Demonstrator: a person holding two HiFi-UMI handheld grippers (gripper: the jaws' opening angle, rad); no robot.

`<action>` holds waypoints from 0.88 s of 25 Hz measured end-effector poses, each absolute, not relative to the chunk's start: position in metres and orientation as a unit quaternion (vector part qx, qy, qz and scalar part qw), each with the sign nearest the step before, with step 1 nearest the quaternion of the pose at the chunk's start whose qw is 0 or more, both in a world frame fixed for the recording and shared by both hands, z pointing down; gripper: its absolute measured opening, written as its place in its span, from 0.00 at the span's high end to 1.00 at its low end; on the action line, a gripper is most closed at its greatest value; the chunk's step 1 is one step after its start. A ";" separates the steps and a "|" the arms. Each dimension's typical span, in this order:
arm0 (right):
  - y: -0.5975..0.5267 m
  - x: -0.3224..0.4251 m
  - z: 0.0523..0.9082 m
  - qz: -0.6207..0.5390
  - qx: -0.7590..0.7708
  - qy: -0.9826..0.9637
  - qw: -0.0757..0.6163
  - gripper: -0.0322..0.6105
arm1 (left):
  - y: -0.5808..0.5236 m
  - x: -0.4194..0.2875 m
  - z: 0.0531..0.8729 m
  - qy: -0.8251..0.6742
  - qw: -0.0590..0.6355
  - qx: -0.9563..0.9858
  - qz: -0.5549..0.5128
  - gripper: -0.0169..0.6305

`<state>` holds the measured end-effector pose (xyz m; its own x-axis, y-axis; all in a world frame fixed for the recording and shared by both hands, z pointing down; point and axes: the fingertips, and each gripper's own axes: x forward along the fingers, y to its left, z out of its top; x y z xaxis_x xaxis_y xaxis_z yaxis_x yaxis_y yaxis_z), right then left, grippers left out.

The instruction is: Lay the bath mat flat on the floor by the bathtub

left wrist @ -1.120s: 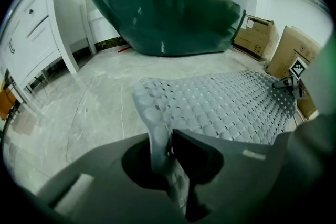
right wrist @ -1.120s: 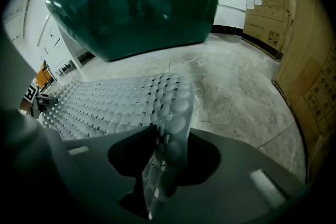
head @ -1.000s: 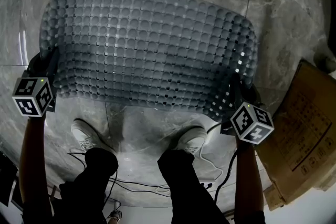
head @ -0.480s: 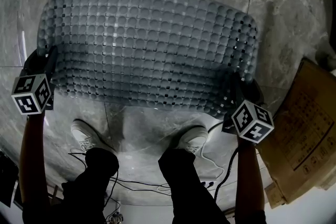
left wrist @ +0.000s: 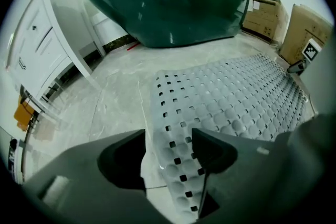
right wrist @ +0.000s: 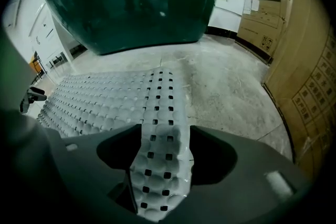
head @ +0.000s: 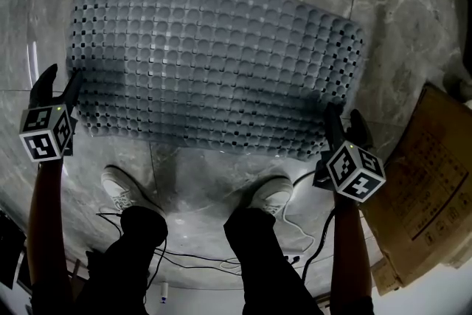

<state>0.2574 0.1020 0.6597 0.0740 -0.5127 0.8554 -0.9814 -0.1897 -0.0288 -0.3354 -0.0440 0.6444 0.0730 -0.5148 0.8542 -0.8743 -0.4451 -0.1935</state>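
- The grey bath mat [head: 214,63], bubble-studded and perforated, lies flat on the marble floor [head: 221,181].
- The left gripper [head: 62,79] and right gripper [head: 343,116] are both released, jaws spread astride the mat's near corners.

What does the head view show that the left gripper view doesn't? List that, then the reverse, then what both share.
Head view only: the person's white shoes, dark trousers and cables on the floor. Left gripper view only: the dark green bathtub and a white cabinet. Both: the grey mat spread on the marble floor, the cardboard box and the right gripper.
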 end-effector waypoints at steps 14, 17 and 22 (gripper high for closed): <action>0.087 0.229 0.608 0.367 0.650 -0.604 0.279 0.77 | -0.036 -0.306 0.609 -0.496 0.222 0.723 0.427 0.77; 0.078 0.221 0.588 0.354 0.651 -0.616 0.267 0.81 | -0.034 -0.296 0.595 -0.491 0.227 0.728 0.421 0.86; 0.074 0.204 0.552 0.333 0.648 -0.639 0.247 0.91 | -0.018 -0.293 0.576 -0.488 0.247 0.728 0.414 0.97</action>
<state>0.2043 0.0740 0.5518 -0.0388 -0.6644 0.7464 -0.9925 -0.0610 -0.1059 -0.2934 -0.0175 0.5758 0.1819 -0.5060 0.8431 -0.9146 -0.4020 -0.0439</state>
